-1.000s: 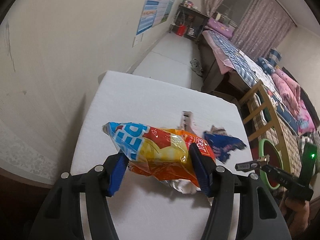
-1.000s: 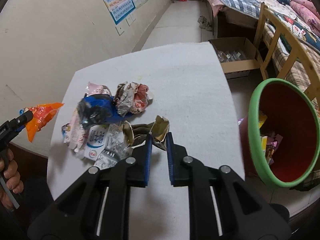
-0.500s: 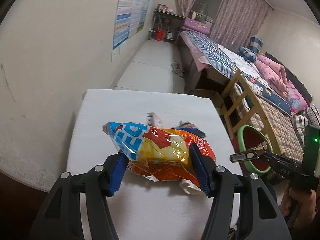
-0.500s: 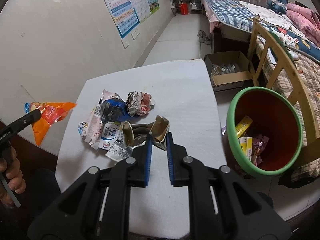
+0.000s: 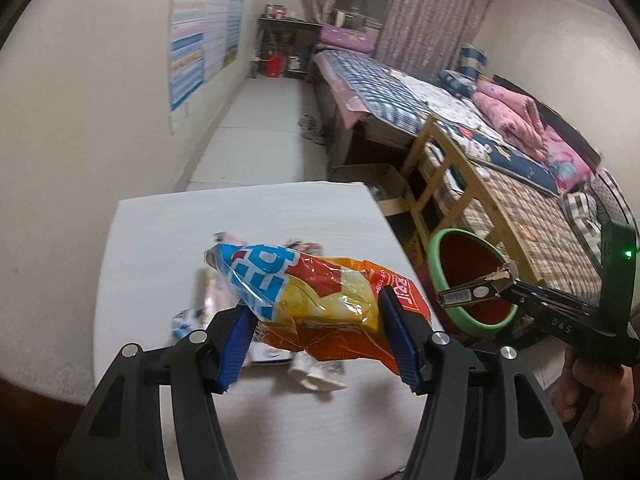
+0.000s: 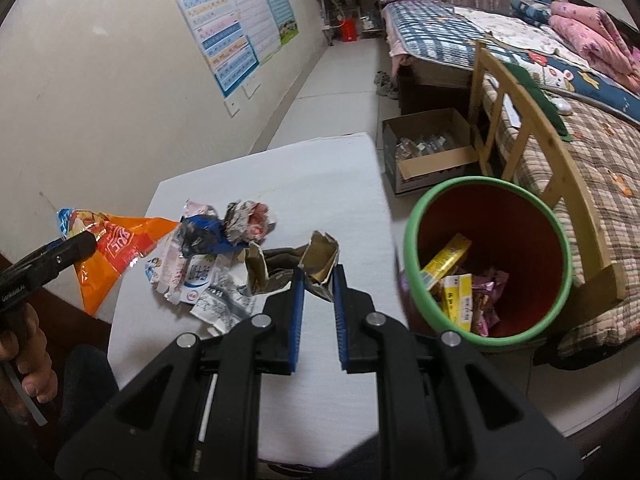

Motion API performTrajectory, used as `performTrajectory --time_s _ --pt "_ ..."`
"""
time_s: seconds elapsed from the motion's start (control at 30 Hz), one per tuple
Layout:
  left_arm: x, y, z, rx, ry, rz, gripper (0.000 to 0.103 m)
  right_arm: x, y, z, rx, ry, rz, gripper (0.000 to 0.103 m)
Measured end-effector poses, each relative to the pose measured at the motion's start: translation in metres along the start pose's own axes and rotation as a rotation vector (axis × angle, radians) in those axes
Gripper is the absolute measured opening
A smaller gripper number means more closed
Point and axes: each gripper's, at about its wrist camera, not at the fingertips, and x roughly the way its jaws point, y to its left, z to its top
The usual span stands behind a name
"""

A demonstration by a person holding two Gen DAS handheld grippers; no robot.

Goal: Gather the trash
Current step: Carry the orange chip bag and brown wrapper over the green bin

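Note:
My left gripper (image 5: 316, 320) is shut on an orange, yellow and blue snack bag (image 5: 316, 304) and holds it above the white table (image 5: 224, 220). It also shows in the right wrist view (image 6: 116, 244) at the table's left edge. My right gripper (image 6: 318, 280) is shut on a crumpled brown and silver wrapper (image 6: 320, 256), held above the table near its right edge. It shows in the left wrist view (image 5: 476, 290) over the bin. A pile of crumpled wrappers (image 6: 216, 252) lies on the table. A red bin with a green rim (image 6: 488, 256) stands right of the table with several wrappers inside.
An open cardboard box (image 6: 428, 152) sits on the floor behind the bin. A wooden bed frame (image 6: 532, 128) and beds fill the right side. A wall with posters (image 6: 240, 36) runs along the left.
Both grippers have risen with their loads, so the table and bin look smaller and farther. The view has swung right, and the bin now shows fully.

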Motion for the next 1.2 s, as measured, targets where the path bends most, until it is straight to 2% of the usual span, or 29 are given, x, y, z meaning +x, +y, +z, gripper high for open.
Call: performTrajectory --time_s 0.63,1.2 --pt "0.063 -0.127 0.025 0.158 0.068 -0.152 0.057 -0.027 -0.120 0.012 0.142 -0.048 -0.137 0.015" --pt "0.148 -0.215 0.036 0.272 0.149 -0.192 0.057 0.000 -0.192 0.010 0.231 -0.020 -0.159 0.014"
